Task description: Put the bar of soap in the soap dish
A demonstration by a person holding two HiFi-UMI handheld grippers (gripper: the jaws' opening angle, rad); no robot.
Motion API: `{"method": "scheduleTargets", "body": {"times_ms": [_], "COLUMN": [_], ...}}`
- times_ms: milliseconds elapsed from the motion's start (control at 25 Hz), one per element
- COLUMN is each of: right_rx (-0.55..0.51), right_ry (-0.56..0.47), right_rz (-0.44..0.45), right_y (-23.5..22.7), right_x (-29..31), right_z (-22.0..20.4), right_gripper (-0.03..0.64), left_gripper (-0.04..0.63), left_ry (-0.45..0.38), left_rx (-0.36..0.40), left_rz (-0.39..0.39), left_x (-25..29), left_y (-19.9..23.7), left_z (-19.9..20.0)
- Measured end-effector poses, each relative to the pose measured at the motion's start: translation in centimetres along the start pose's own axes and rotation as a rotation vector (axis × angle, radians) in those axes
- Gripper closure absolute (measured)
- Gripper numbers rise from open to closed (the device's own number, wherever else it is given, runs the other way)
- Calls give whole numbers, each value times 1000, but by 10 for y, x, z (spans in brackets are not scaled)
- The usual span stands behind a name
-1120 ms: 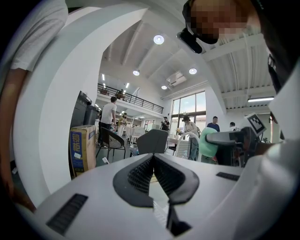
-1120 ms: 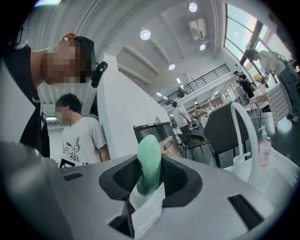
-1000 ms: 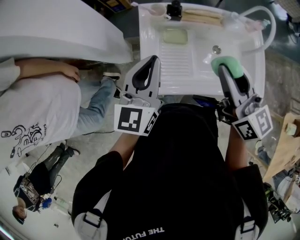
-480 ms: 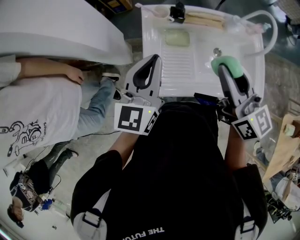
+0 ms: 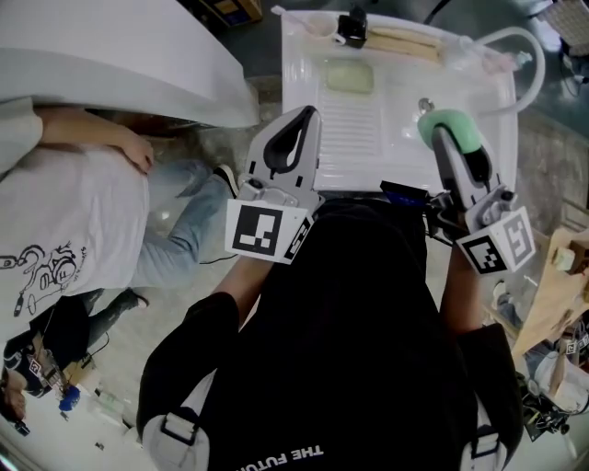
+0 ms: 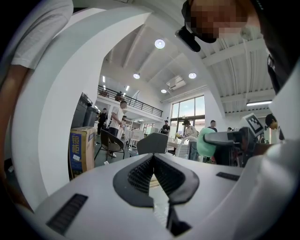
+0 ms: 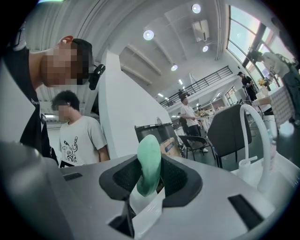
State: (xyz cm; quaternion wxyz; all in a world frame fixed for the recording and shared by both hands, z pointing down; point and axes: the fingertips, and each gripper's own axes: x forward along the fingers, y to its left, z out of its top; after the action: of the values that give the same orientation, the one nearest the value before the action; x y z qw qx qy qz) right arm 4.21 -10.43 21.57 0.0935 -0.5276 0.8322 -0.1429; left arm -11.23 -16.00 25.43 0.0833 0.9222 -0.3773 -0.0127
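Note:
A mint-green bar of soap stands on edge between the jaws of my right gripper, which is shut on it above the right side of the white sink. The right gripper view shows the soap upright in the black pads. A pale green rectangular dish lies at the far end of the sink's ribbed board. My left gripper hovers at the sink's near left edge, shut, its pads meeting at the tip with nothing between them.
A white hose tap arches over the sink's far right corner, with a drain below it. A small black object and wooden sticks lie along the back rim. A person in a white T-shirt crouches at the left, under a white curved panel.
Both grippers keep their places, and the soap stays gripped. The person crouching at the left has shifted their legs and arm.

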Motion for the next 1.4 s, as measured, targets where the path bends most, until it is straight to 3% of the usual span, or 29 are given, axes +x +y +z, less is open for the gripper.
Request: {"method": "scheduleTargets", "body": {"times_ms": [760,1400], "right_rx": [28,41], "right_ry": [11,62], "right_rz": [21,38], "right_y": [-45,-74], "right_x": [3,26], "right_z": [12,9], "right_gripper": [489,489], "left_gripper": [592,592], "left_ry": [29,57], "left_rx": [15,0], "left_rz": [36,90], "left_x": [30,48], "left_y": [-12,1], "left_z": [1,-7]}}
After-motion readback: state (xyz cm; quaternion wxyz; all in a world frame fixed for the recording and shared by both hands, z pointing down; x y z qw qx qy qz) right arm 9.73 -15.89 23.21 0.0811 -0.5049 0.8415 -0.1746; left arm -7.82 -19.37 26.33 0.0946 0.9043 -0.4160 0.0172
